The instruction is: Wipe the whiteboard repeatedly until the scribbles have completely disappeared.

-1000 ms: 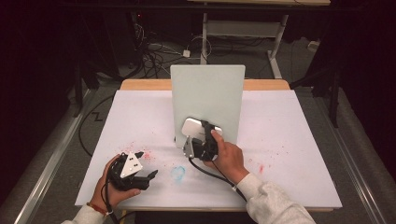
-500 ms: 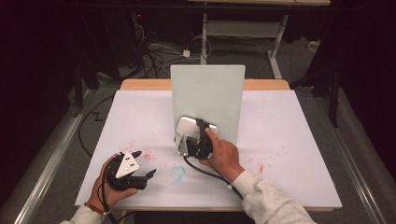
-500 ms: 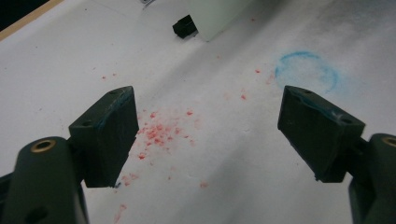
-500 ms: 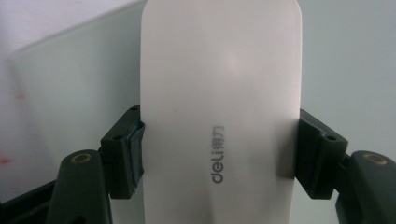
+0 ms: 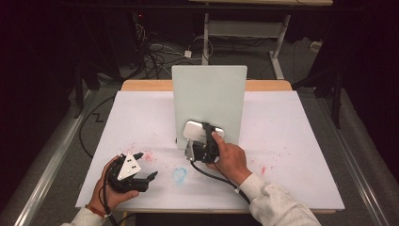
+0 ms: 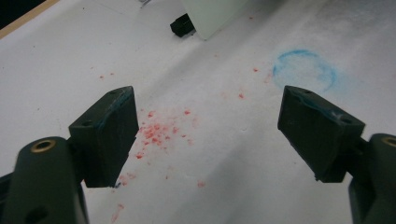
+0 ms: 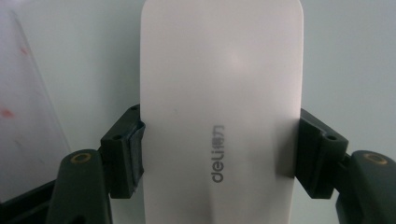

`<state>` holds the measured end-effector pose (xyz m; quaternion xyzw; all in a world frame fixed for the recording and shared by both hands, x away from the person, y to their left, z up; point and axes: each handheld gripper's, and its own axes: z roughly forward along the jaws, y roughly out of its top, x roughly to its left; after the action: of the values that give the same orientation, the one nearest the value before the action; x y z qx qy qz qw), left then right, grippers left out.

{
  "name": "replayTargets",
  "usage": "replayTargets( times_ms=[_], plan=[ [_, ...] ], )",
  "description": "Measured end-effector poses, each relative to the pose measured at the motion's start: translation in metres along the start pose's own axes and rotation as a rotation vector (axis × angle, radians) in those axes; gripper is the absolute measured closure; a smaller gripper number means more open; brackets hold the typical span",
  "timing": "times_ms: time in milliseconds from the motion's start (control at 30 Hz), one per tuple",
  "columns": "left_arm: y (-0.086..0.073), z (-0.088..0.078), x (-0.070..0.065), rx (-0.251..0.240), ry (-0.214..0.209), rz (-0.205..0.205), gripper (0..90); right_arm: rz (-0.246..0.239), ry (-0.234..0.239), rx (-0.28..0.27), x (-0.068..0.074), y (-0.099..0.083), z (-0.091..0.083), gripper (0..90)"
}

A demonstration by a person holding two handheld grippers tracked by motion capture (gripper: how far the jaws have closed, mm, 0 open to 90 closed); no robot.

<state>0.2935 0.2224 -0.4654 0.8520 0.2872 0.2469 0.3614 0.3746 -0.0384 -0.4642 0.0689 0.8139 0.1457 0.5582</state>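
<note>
The white eraser block (image 7: pixel 222 107), a smooth rounded slab with grey lettering near its lower end, sits clamped across its width in the right gripper (image 7: pixel 219 149), whose jaws press on its two long edges. From the high view it is held flat against the lower part of the upright whiteboard (image 5: pixel 209 94) that stands near the middle of the bench (image 5: pixel 301 141). It looks like a wiping pass over the board face. To do it well, I would keep the block's face square to the board so the whole pad bears evenly, and push lightly enough that the panel does not tip back on its small black foot (image 6: pixel 182 24). Steady, overlapping strokes would suit better than a scrub. The left gripper (image 6: pixel 205 135) hovers low over the near left of the bench with its jaws spread wide and nothing between them, above red speckles (image 6: pixel 159 130) and beside a faint blue ring (image 6: pixel 304 69); it could brace the board's edge if it wobbles.
</note>
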Motion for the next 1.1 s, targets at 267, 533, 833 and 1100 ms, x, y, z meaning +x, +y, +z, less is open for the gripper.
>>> replayTargets(
  times_ms=[267,533,833,1100],
  plan=[
    [0.001,0.000,-0.001,0.002,0.006,0.002,19.7,0.093,-0.028,0.032,-0.022,-0.035,-0.007,30.7],
    [0.002,0.000,-0.002,0.001,-0.008,-0.004,19.7,0.004,-0.013,0.041,-0.004,-0.037,-0.006,30.6],
    [0.001,-0.001,-0.001,-0.004,-0.004,-0.007,19.7,0.074,-0.014,0.050,-0.028,-0.042,-0.008,30.7],
    [0.002,-0.003,-0.002,-0.001,0.003,0.003,19.7,0.108,-0.024,0.081,-0.039,-0.056,-0.012,30.6]
  ],
)
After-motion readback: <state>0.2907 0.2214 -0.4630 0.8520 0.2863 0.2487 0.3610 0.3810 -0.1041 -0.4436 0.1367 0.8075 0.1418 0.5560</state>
